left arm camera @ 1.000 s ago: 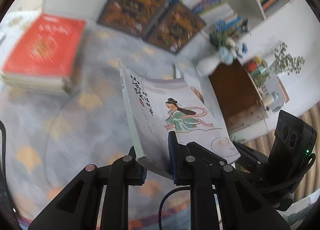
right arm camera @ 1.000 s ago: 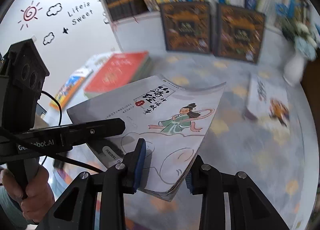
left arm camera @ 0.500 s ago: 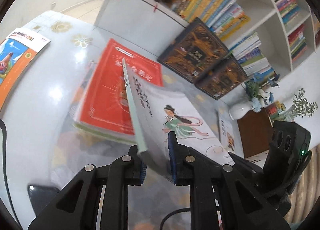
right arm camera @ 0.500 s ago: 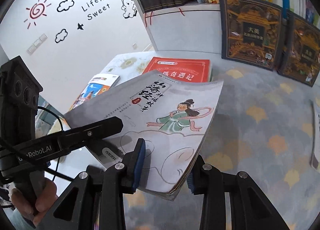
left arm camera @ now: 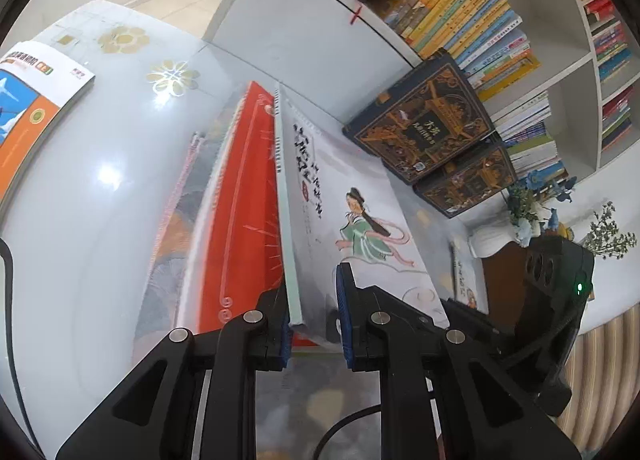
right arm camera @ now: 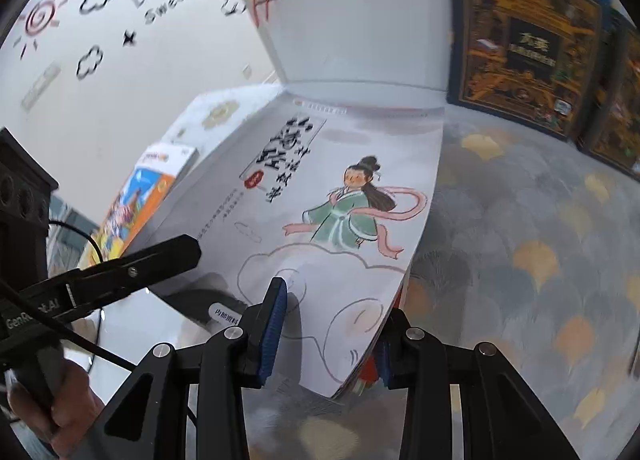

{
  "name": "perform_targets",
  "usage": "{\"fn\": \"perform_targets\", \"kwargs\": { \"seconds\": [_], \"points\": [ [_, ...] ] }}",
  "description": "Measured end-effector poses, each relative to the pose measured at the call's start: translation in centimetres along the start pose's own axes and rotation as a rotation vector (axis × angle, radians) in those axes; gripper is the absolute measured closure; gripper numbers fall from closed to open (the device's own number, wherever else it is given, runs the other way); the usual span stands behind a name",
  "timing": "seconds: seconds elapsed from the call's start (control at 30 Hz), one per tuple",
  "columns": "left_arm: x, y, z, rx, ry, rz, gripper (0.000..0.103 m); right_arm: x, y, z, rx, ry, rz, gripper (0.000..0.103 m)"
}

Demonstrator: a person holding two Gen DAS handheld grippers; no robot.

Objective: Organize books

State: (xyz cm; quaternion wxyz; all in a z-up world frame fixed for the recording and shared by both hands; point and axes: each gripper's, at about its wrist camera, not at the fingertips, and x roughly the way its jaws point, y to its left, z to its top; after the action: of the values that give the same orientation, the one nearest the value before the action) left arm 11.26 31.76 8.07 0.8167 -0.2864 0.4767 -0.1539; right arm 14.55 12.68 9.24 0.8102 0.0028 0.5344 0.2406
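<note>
Between the blue pads of the left gripper [left arm camera: 313, 322] sits the spine corner of the grey picture book [left arm camera: 352, 219], pinched tight. The right gripper [right arm camera: 328, 334] straddles the book's opposite bottom corner; its jaws have just been opening, and I cannot tell if the pads press on the book. Just under the book lies the red book [left arm camera: 240, 219] on its stack. Ahead of both grippers, two dark books [left arm camera: 424, 123] lean on the bookshelf [left arm camera: 460, 11]. Right of the right gripper, the patterned cloth [right arm camera: 520, 240] lies bare.

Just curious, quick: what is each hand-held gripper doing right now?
Left hand-held gripper: shut on the illustrated book.
Right hand-held gripper: around the book's corner, jaws easing open.
</note>
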Motion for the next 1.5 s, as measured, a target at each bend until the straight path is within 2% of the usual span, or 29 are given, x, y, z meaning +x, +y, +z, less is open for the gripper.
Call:
{"fn": "perform_targets", "kwargs": {
  "seconds": [0.13, 0.2, 0.33, 0.43, 0.6, 0.67, 0.7, 0.73, 0.87, 0.93, 1.0, 1.07, 1.27, 1.5],
  "points": [
    [-0.2, 1.5, -0.8, -0.04, 0.0, 0.022, 0.088, 1.0, 0.6, 0.2, -0.062, 0.021, -0.031, 0.064],
    [-0.7, 2.2, -1.1, -0.065, -0.006, 0.033, 0.088, 1.5, 0.5, 0.2, -0.045, 0.035, -0.007, 0.062],
    [-3.2, 3.1, -2.1, -0.1, -0.054, 0.08, 0.086, 1.6, 0.4, 0.1, -0.045, 0.017, 0.023, 0.051],
    [-4.6, 3.1, -2.9, -0.091, -0.056, 0.097, 0.087, 1.4, 0.1, -0.2, -0.03, 0.029, 0.03, 0.046],
    [-6.2, 0.0, -4.7, 0.02, -0.059, 0.157, 0.084, -0.6, -1.4, -2.7, 0.026, 0.034, 0.069, 0.046],
    [-6.0, -1.9, -5.8, 0.081, -0.035, 0.159, 0.083, -2.0, -2.6, -5.0, 0.05, 0.04, 0.075, 0.046],
    [-5.8, -2.6, -6.2, 0.098, -0.023, 0.158, 0.08, -2.3, -2.9, -5.9, 0.059, 0.047, 0.077, 0.046],
    [-5.3, -3.8, -6.9, 0.125, 0.0, 0.155, 0.075, -2.9, -4.0, -7.7, 0.086, 0.062, 0.071, 0.046],
    [-2.9, -7.4, -9.0, 0.19, 0.079, 0.121, 0.075, -4.5, -8.9, -14.4, 0.224, 0.124, 0.057, 0.046],
    [-1.3, -9.6, -10.3, 0.219, 0.118, 0.104, 0.075, -5.8, -11.8, -18.0, 0.327, 0.149, 0.096, 0.046],
    [0.3, -11.8, -11.3, 0.239, 0.159, 0.081, 0.075, -7.6, -14.9, -21.2, 0.431, 0.149, 0.127, 0.046],
    [1.6, -13.8, -12.4, 0.258, 0.19, 0.057, 0.075, -9.6, -17.9, -23.6, 0.504, 0.134, 0.103, 0.046],
    [5.4, -20.8, -15.6, 0.324, 0.253, 0.003, 0.075, -15.3, -26.3, -27.5, 0.667, 0.063, 0.032, 0.046],
    [8.9, -28.2, -18.0, 0.389, 0.287, -0.025, 0.072, -19.6, -32.3, -28.9, 0.726, 0.005, 0.0, 0.045]
  ]
}}
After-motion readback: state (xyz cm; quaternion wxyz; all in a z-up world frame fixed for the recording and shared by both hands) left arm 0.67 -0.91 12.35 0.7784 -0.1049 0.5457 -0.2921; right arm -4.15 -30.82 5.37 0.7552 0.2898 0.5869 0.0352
